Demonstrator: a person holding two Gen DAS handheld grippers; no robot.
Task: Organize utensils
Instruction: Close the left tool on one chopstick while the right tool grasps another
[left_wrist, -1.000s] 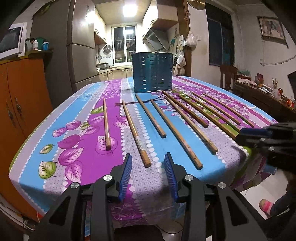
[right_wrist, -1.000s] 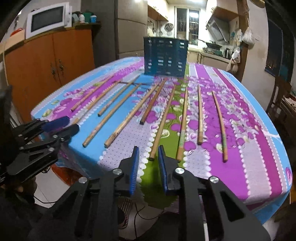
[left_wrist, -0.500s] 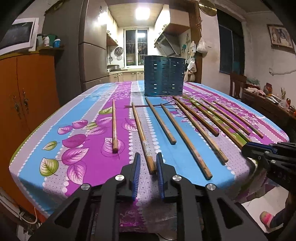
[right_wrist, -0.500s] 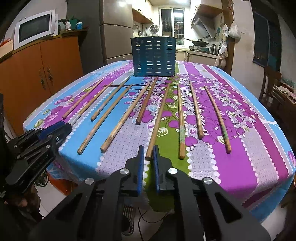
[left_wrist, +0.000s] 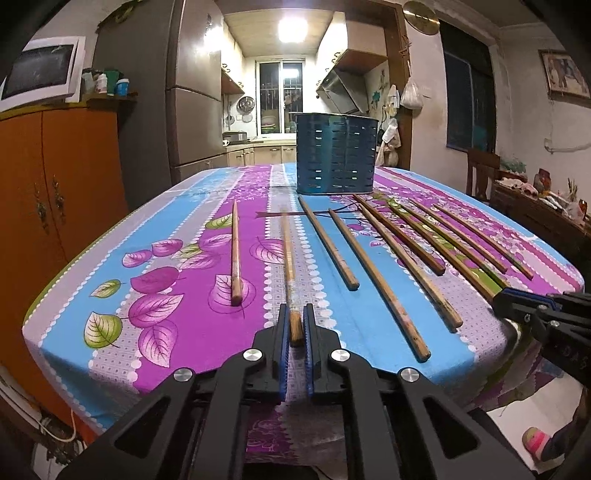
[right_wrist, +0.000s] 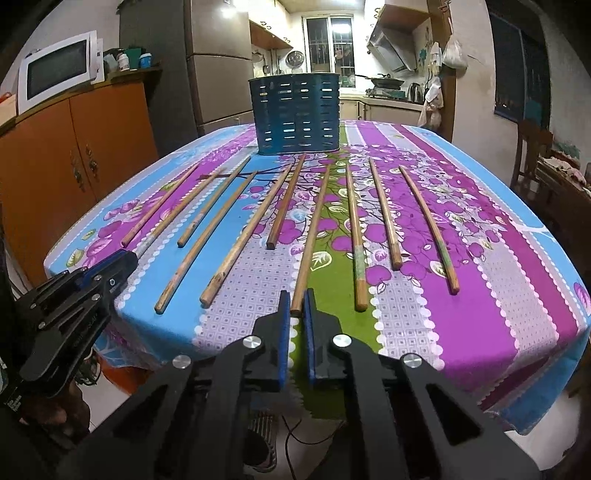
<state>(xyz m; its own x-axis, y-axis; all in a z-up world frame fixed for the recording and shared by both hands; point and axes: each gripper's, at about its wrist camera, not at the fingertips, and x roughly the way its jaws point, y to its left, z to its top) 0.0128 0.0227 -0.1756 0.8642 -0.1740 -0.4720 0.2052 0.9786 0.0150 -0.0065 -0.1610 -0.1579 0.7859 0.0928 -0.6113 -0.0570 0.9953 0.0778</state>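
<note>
Bamboo all over: ten chopsticks (right_wrist: 384, 210), long, thin and brown, some worn pale or greenish near the thick end, fan out in a row across the table (right_wrist: 535, 369). All ten thick ends point to the lower edge of the frame.

One blue slotted utensil holder (right_wrist: 295, 114) stands upright behind them, centre top.

Left claw (left_wrist: 294, 325) is clamped tight on the near end of the second chopstick from the left (left_wrist: 288, 251), which still lies on the cloth. Right claw (right_wrist: 296, 310) has just been closing, and its blue pads (right_wrist: 283, 332) now pinch the very tip of the middle chopstick (right_wrist: 314, 221), at the table's near edge.

Tablecloth (right_wrist: 480, 295) is glossy, striped blue, purple, grey and green, with leaves and blossoms.

Around it: one white microwave (right_wrist: 55, 77) on an orange cabinet (right_wrist: 74, 155) upper left, a grey refrigerator (right_wrist: 218, 66), a lit kitchen window (right_wrist: 328, 40) top centre, a wooden chair (right_wrist: 532, 155) far right.
</note>
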